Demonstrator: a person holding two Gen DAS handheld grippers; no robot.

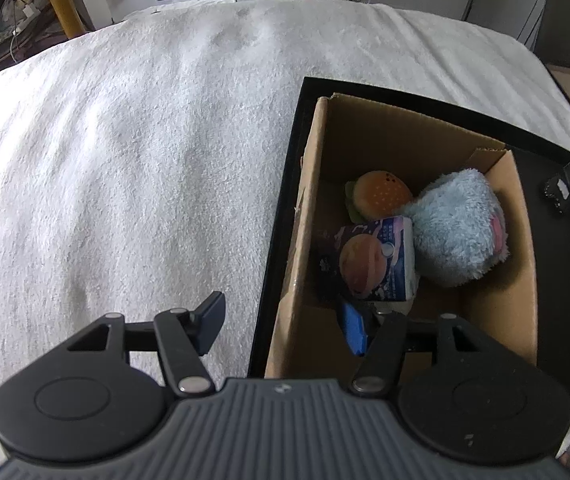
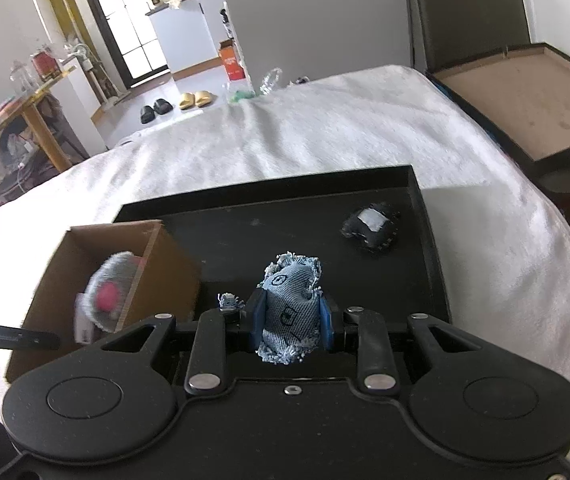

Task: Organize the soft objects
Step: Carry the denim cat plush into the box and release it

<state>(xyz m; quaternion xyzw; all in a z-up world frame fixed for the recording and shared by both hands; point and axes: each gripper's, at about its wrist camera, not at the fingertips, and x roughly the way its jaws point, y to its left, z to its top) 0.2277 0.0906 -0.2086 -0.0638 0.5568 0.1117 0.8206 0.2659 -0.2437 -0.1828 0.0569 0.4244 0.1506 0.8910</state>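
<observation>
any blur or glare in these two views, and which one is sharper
Left wrist view is sharper: the burger toy and fluffy blue toy in the cardboard box look crisp, lit softly and evenly. Right wrist view shows motion blur on the box and its contents, and the bright doorway is blown out, yet the denim pouch in the right tool stays sharp. Both views bend straight edges.

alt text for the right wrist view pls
The right claw is shut on a frayed denim pouch above a black tray on a white blanket. A cardboard box stands at the tray's left, and a small black pouch lies at its far right.
</observation>
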